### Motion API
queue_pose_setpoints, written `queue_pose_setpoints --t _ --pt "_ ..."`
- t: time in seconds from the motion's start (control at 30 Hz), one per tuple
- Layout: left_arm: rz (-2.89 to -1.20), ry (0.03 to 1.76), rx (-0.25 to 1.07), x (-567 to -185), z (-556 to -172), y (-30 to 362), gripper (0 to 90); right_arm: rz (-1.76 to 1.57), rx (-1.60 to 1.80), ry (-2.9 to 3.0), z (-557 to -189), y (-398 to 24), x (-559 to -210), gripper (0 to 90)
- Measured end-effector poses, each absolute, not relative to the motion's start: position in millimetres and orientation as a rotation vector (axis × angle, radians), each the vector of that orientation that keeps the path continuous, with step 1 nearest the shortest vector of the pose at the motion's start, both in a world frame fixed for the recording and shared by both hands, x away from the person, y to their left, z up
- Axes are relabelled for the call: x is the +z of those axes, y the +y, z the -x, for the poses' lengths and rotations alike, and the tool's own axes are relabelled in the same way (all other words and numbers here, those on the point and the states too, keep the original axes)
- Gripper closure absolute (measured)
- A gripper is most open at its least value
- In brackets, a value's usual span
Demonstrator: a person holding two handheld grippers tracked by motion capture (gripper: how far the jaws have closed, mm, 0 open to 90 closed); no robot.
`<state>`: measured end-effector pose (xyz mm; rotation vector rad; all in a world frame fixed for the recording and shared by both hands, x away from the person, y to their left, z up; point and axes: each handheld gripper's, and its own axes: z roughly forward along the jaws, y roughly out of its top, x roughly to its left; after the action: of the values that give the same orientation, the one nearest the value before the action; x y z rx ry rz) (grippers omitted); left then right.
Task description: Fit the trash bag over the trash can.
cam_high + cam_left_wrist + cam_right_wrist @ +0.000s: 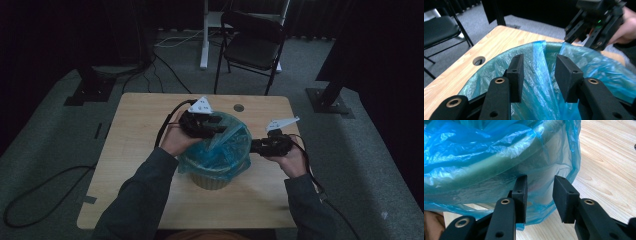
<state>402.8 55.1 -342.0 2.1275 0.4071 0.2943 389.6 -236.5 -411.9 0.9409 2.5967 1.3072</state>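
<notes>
A small pale bin (pixel 212 177) stands near the middle of the wooden counter (pixel 135 150), toward its near edge, and a blue plastic bag (pixel 220 147) lines it, the bag's edge folded out over the rim and hanging loose down the outside. The left hand-held gripper (pixel 212 126) is over the far left part of the bin's mouth; in the left gripper view its jaws stand well apart above the bag's inside, with a raised fold of the blue plastic (pixel 539 65) between them, and the pads do not press on it. The right hand-held gripper (pixel 257 146) is level at the right side of the bin, just beside the rim. In the right gripper view its jaws are partly open and point at the hanging skirt of the bag (pixel 541 192) below the rim; the film lies in the gap between them, but I cannot tell whether the pads touch it. A round hole (pixel 238 107) sits in the counter at the far edge, and a black folding chair (pixel 252 42) stands on the grey floor beyond.
</notes>
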Motion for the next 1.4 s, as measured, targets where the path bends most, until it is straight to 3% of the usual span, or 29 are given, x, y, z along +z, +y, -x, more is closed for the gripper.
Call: queue_pose_setpoints --t 1.0,1.4 --pt "-2.515 0.297 0.336 -365 -412 7 59.2 -0.945 1.303 2.600 -390 -237 -414 64.2" --pt "-2.676 0.264 0.474 -380 -408 -8 58.3 -0.945 1.304 2.598 -390 -237 -413 64.2"
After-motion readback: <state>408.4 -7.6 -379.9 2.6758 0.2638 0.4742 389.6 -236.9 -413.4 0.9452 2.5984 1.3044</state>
